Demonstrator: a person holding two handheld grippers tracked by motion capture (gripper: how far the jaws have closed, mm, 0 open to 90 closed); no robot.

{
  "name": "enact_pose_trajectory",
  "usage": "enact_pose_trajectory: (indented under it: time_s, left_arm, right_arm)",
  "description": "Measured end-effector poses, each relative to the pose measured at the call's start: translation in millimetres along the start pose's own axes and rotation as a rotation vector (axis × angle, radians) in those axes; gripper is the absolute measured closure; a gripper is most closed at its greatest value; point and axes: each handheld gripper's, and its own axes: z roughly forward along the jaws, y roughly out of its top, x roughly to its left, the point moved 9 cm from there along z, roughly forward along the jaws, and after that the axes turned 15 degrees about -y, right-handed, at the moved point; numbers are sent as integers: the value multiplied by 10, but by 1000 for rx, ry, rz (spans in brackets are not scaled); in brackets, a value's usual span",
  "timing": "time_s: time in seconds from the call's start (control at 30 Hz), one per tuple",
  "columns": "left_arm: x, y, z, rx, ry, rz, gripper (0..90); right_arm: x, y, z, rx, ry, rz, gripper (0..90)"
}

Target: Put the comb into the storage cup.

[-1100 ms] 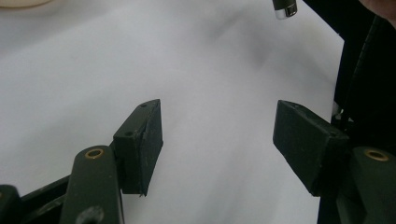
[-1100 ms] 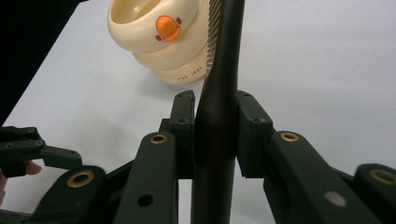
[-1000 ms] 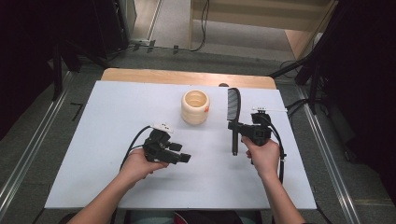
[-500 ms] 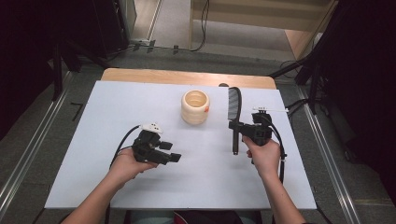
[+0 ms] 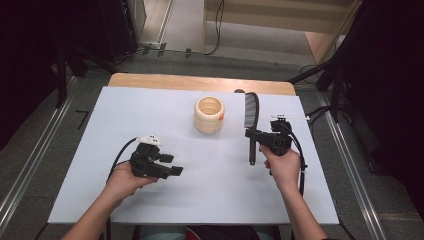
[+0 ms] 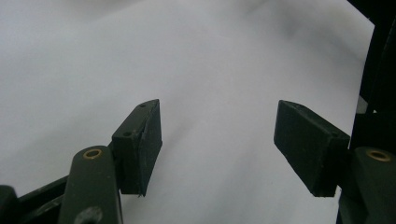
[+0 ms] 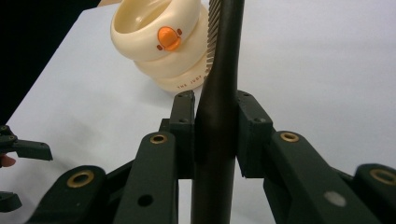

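A black comb (image 5: pixel 250 111) lies lengthwise above the white table, teeth end toward the back. My right gripper (image 5: pixel 253 135) is shut on its handle, and in the right gripper view both pads of the right gripper (image 7: pixel 217 135) press the comb (image 7: pixel 227 42) from either side. A cream ribbed cup (image 5: pixel 209 114) with an orange mark stands upright just left of the comb's teeth, and the same cup (image 7: pixel 159 42) rises behind the jaws. My left gripper (image 5: pixel 172 165) hovers at the front left, open, its jaws (image 6: pixel 217 144) wide apart with bare table between them.
A white sheet (image 5: pixel 100 130) covers the table, with a strip of wood (image 5: pixel 200 82) showing along the back edge. Cables trail from both grippers. Dark floor, metal rails and stands surround the table.
My left hand and its open gripper have slid to the left across the table. The right gripper, the comb and the cup have stayed where they were.
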Motion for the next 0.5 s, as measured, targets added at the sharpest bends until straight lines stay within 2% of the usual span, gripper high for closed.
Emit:
enact_pose_trajectory:
  time_s: [0.5]
  left_arm:
    - [49,-148,-173,-15,32,-17,332]
  right_arm:
    - [27,51,20,-15,-2,-7,698]
